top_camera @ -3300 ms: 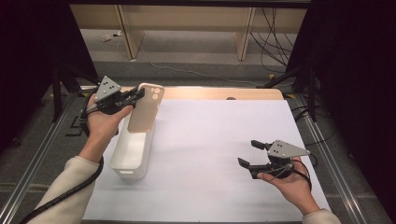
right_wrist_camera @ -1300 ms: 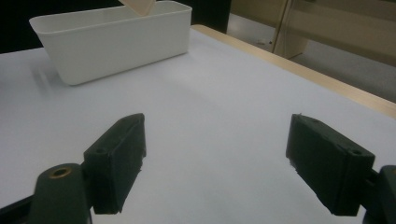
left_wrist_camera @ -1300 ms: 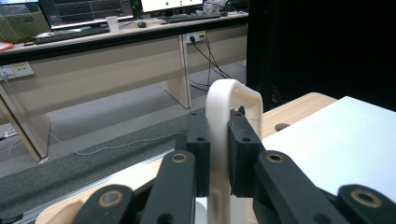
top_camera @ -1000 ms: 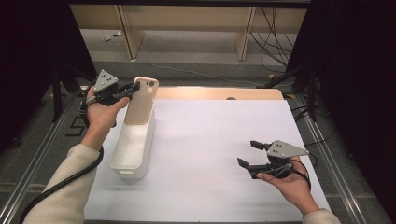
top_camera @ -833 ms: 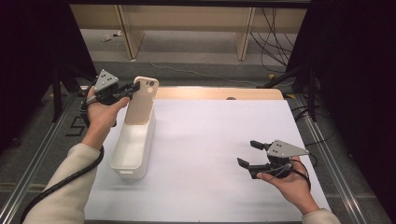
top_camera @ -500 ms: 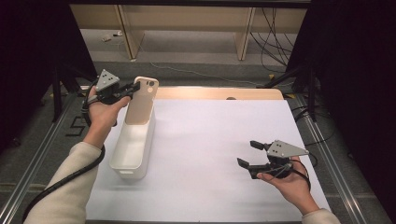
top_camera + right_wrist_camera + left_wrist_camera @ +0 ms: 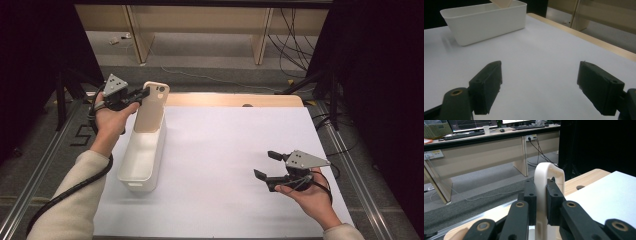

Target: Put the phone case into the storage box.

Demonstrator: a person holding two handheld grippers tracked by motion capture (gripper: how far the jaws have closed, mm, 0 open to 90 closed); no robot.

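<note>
The left gripper (image 7: 541,202) had its jaws pinched on the upper edge of a beige phone case (image 7: 151,107), which stood upright with its lower end inside a long white bin (image 7: 142,160) at the left of the bench (image 7: 225,150). No writing could be read on the case or the bin. The right gripper (image 7: 264,165) hovered with jaws spread wide over bare white bench surface, well apart from the bin. Behind the bench, cables (image 7: 292,30) trailed across the floor.

Even overhead light, bright white table (image 7: 225,165), dark surroundings, soft shadows, near jaws blurred
</note>
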